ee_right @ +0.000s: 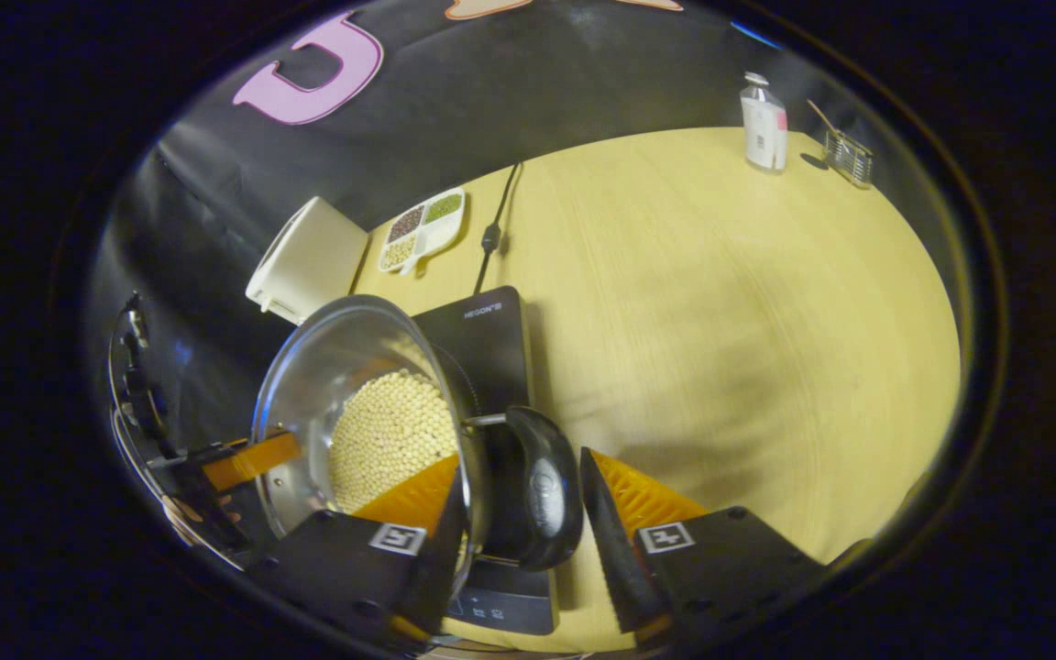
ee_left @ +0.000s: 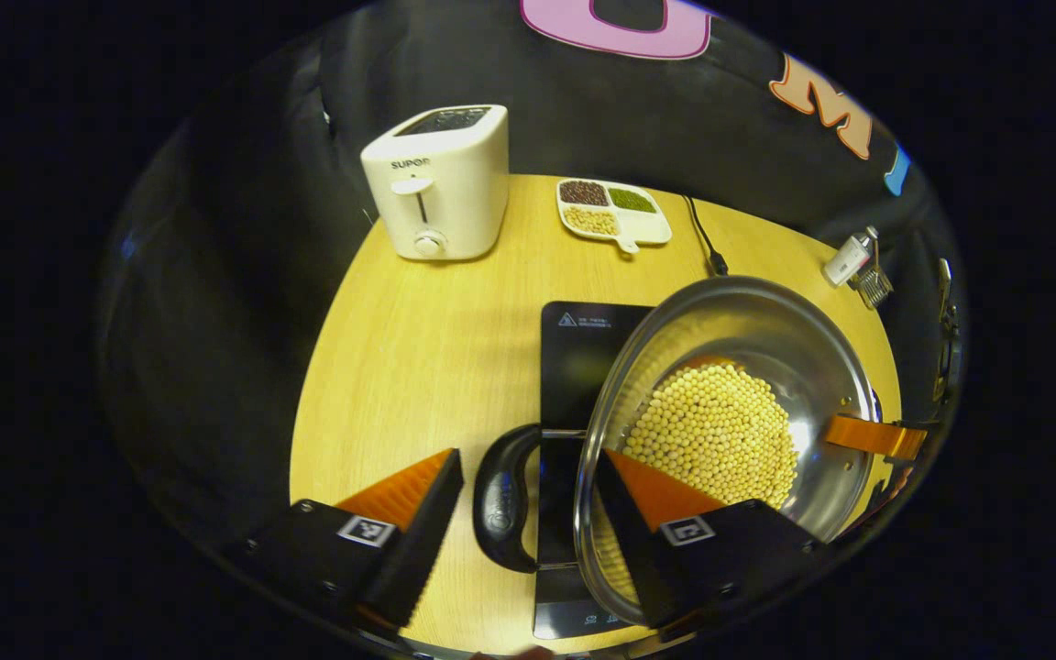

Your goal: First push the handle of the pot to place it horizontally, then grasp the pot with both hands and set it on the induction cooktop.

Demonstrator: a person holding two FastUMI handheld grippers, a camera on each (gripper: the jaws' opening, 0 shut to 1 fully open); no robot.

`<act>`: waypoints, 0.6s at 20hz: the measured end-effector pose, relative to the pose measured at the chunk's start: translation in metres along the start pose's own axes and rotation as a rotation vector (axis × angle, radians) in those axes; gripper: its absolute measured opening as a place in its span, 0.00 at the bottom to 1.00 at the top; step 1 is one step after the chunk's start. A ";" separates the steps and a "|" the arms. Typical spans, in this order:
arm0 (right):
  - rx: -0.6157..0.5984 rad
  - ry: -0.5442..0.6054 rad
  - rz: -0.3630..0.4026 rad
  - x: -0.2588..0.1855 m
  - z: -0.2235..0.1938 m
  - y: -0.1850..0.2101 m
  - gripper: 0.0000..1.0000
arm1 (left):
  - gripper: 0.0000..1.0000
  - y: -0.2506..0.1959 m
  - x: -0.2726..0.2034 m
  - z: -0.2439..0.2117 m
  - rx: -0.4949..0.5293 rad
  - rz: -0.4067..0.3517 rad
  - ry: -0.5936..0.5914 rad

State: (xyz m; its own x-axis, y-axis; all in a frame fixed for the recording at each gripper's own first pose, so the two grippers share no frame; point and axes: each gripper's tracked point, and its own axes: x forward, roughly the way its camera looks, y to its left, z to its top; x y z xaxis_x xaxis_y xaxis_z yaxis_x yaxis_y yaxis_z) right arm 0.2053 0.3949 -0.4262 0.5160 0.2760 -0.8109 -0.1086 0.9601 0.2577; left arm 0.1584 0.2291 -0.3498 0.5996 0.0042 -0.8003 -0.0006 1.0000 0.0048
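Plainly, the left claw [ee_left: 528, 513] stood wide apart, straddling the pot's [ee_left: 803, 339] near side: one finger lay inside the bowl against the wall, the other outside the black loop handle [ee_left: 502, 500], well clear of it. So the rim and handle sat between the fingers without both pressing on them. The right claw [ee_right: 521, 513] was likewise spread, with one finger inside the bowl and the other outside the opposite handle [ee_right: 542, 486], a gap showing between that finger and the handle.

The steel pot, holding a heap of pale soybeans [ee_left: 720, 431], sat over the black induction cooktop [ee_left: 583, 357] on the wooden worktop [ee_left: 418, 348]; whether its base touched the glass I could not tell. Its two handles lay on a line running from one claw to the other, across the cooktop's width. In the left gripper view the far claw's finger [ee_left: 872, 437] reached over the rim on the opposite side.

Farther back stood a white toaster [ee_left: 441, 183], a divided dish of beans [ee_left: 615, 215] and the cooktop's cord [ee_left: 702, 238]. A small bottle [ee_right: 764, 124] and a little wire rack [ee_right: 847, 156] stood at the worktop's far edge.
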 end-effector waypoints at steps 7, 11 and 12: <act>-0.033 -0.200 0.040 -0.031 0.023 0.007 0.94 | 1.00 -0.003 -0.035 0.019 -0.019 0.044 -0.165; -0.008 -0.307 0.010 -0.065 0.039 -0.003 0.94 | 0.99 -0.004 -0.059 0.022 -0.036 0.083 -0.213; -0.002 -0.334 0.003 -0.075 0.041 -0.006 0.93 | 0.99 -0.005 -0.066 0.022 -0.035 0.095 -0.227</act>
State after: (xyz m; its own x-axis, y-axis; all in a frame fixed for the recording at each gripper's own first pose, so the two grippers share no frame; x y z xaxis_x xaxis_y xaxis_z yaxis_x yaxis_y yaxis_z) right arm 0.2021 0.3667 -0.3447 0.7653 0.2497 -0.5932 -0.1124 0.9594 0.2588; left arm 0.1365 0.2242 -0.2834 0.7598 0.1018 -0.6422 -0.0908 0.9946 0.0502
